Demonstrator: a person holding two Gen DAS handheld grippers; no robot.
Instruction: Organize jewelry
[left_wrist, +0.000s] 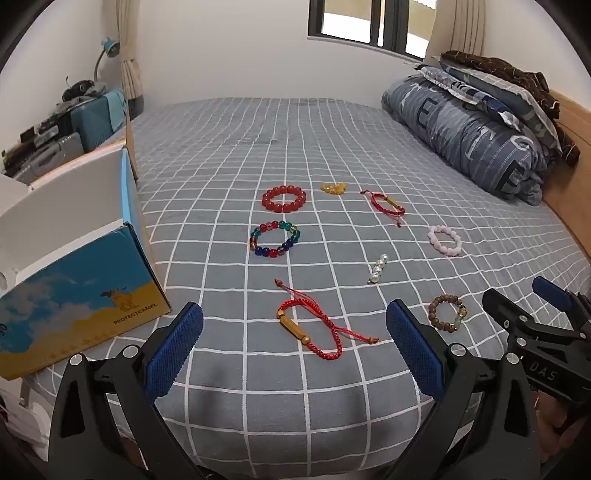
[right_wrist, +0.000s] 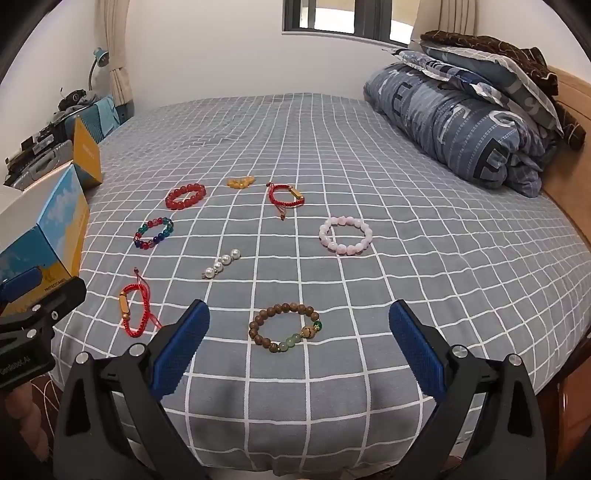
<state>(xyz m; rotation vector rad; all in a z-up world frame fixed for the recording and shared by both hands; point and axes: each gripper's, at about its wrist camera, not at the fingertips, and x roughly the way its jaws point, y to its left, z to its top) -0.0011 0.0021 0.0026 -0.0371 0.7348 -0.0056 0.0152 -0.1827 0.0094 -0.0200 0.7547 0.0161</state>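
Right now both grippers hang over the near edge of the bed (left_wrist: 332, 424), and nothing is in them. The left gripper (left_wrist: 294, 341) has its jaws spread wide, and so does the right gripper (right_wrist: 299, 341).

Closest to the left one lies a red cord bracelet (left_wrist: 312, 326) with loose thin strings. Those strings could catch on a finger and drag along — then the bracelet would dangle and might drop. Closest to the right one, near the bed's near edge, lies a brown bead bracelet (right_wrist: 286, 328). Round beads are slippery, so a squeeze could make it roll or pop out, maybe off the edge.

A bit farther sits a short pearl strand (right_wrist: 221, 263) — it is small and easy to miss. Past that are a many-colored bead bracelet (left_wrist: 275, 240) and a pink bead bracelet (right_wrist: 346, 235). Farther still are a red bead bracelet (left_wrist: 284, 198), a small yellow piece (left_wrist: 334, 188) and a second red cord bracelet (left_wrist: 386, 205).

An open blue box (left_wrist: 77, 295) sits at the bed's left edge. The soft sheet could get pinched with a bracelet.
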